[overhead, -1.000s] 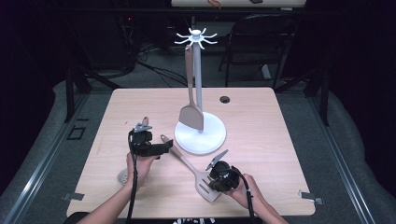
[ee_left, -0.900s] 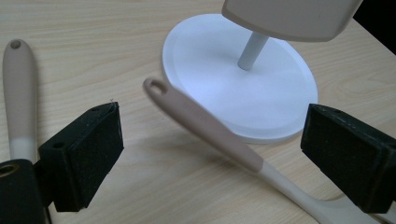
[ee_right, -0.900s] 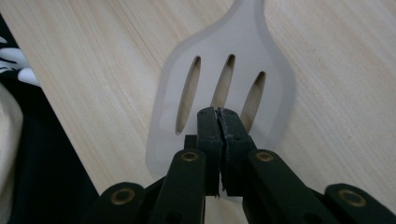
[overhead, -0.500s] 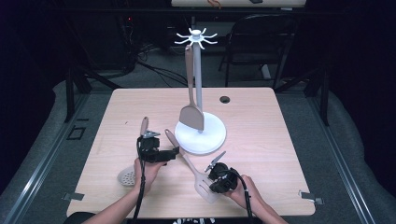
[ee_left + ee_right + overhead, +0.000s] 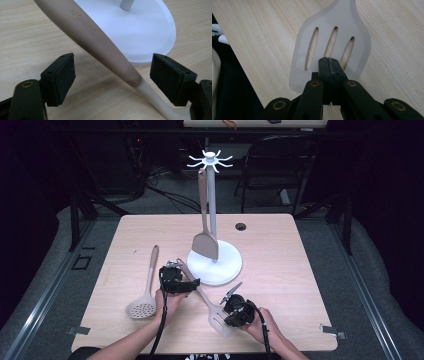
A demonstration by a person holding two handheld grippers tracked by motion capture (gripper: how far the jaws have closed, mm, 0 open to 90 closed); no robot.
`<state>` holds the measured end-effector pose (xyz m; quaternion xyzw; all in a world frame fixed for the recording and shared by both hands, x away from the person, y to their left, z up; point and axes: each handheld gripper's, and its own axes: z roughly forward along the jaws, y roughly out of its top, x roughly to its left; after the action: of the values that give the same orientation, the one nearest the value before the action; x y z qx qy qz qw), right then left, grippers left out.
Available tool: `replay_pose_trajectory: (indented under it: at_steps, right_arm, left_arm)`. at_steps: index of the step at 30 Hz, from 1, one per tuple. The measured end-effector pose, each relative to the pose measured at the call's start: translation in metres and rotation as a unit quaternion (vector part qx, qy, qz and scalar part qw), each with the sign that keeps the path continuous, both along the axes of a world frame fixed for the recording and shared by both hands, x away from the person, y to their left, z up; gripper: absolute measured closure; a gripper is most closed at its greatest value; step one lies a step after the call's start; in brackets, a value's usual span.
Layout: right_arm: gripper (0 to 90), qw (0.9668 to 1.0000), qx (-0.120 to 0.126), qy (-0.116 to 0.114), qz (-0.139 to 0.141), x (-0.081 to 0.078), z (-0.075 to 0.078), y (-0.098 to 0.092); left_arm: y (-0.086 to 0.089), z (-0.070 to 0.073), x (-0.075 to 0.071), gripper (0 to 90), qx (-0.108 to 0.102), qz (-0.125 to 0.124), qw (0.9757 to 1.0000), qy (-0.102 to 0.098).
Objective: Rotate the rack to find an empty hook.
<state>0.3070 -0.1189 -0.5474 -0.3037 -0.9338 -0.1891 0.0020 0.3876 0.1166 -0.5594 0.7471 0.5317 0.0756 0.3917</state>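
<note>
Overhead light falls brightly on the worktop (image 5: 280, 270) at the frame's centre; the surroundings sink into darkness. Shadows are soft. Close-up views are sharp, slightly blurred at their upper edges.

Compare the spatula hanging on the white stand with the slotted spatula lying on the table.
The hanging spatula hangs upright from the white stand, blade down; the slotted spatula lies flat on the table. The hanging one's blade is solid taupe; the slotted one's is pale, with three slots. Nothing grips the hanging one; the left hand-held gripper straddles the slotted one's handle, and the right hand-held gripper's shut jaws rest over its blade. Both have taupe handles.
</note>
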Motion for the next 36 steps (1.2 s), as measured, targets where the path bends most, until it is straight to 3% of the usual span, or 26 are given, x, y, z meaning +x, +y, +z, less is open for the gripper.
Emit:
replay_pose_trajectory:
  at_steps: [8,12,20,23,27,29,32,33,36]
  right_arm:
    - [90.0,1.0000,0.010,0.002,-0.001,-0.001,-0.001,0.001]
    - [90.0,1.0000,0.000,-0.003,0.006,0.000,0.000,0.000]
    - [90.0,1.0000,0.005,0.002,0.008,0.001,0.000,0.000]
    - [83.9,0.9999,0.010,0.009,0.009,0.001,0.000,0.000]
    - [76.4,0.9997,0.017,0.015,0.010,0.000,0.001,0.001]
    - [75.4,0.9999,0.013,0.004,0.008,0.002,0.003,0.000]
    - [73.0,0.9993,0.037,-0.002,-0.006,0.004,0.008,-0.001]
    - [72.0,0.9984,0.052,-0.011,-0.016,0.005,0.010,0.000]
    - [68.5,0.9968,0.066,-0.037,-0.026,0.011,0.017,0.006]
  left_arm:
    - [-0.005,-0.007,0.007,38.8,-0.009,-0.009,0.9999,0.003]
    - [-0.007,-0.010,0.008,44.8,-0.010,-0.012,0.9999,0.004]
    - [-0.004,-0.012,0.008,50.4,-0.039,-0.005,0.9991,0.016]
    - [-0.003,-0.011,0.006,52.2,-0.048,-0.003,0.9987,0.015]
    - [-0.003,-0.005,0.000,53.9,-0.057,0.002,0.9984,0.000]
    - [-0.002,-0.003,-0.002,54.8,-0.061,0.002,0.9981,-0.007]
    - [-0.003,0.001,-0.006,55.9,-0.065,0.002,0.9977,-0.017]
    - [-0.002,0.002,-0.007,56.2,-0.066,0.002,0.9976,-0.018]
    - [-0.003,0.005,-0.010,57.3,-0.071,0.004,0.9971,-0.025]
